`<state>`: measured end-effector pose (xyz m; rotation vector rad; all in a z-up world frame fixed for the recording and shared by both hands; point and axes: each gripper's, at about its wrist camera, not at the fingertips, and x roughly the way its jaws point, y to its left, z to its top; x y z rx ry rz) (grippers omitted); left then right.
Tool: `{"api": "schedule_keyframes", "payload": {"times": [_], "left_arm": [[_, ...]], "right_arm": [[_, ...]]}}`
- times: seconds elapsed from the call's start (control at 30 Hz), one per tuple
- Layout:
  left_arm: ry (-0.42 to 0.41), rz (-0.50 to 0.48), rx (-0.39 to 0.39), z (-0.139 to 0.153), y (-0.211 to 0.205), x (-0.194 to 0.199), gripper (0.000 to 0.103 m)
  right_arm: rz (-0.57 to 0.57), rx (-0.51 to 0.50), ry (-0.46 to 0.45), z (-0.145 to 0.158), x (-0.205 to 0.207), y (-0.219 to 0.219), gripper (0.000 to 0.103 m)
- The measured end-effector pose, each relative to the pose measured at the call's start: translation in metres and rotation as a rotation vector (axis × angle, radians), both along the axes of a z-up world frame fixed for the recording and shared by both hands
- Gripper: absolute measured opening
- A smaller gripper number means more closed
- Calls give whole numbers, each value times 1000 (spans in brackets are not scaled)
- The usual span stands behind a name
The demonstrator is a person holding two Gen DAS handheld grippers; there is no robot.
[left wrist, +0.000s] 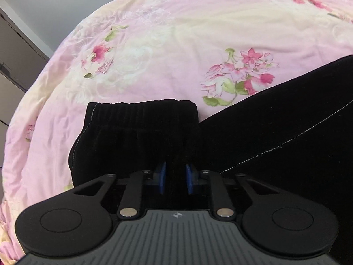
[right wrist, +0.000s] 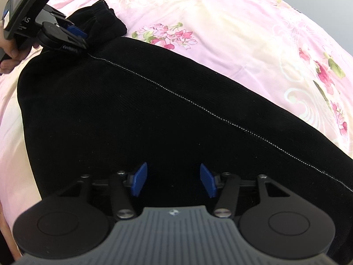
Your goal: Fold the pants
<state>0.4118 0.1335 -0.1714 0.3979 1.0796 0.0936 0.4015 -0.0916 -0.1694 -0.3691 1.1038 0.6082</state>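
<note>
Floral bedspread point(left wrist: 154, 33) — left tongs point(left wrist: 176, 177) pinching black pants point(left wrist: 141, 132), right tongs point(right wrist: 174, 180) half-open — empty.

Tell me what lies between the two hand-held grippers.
Only black pants with a white stitched seam span from the left hand-held gripper to the right hand-held gripper, seen in the right wrist view.

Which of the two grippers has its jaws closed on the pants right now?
The left gripper, up at the ribbed cuff end of the black pants, with cloth pinched between its blue pads. The right gripper stands open over the flat cloth.
</note>
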Motion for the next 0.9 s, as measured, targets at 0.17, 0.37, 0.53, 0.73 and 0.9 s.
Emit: {"api": "schedule_keyframes", "payload": {"times": [0.17,0.37,0.53,0.73,0.9], "left_arm": [[-67,-15,3,18,1,-14,11],[-148,-56,-26,60,-6,-43,10],[-231,-113,-54,99,-19,-75,10],[-293,-213,-210,140,-46,-114,10],[-262,-315,-398,130,-64,-139,10]], "right_arm": [[-5,-11,-1,1,0,2,51],[-18,-42,-22,16,-7,6,51],[-16,-38,-45,43,-20,9,51],[-22,3,-44,66,-37,7,51],[-95,135,44,69,-41,-8,51]]}}
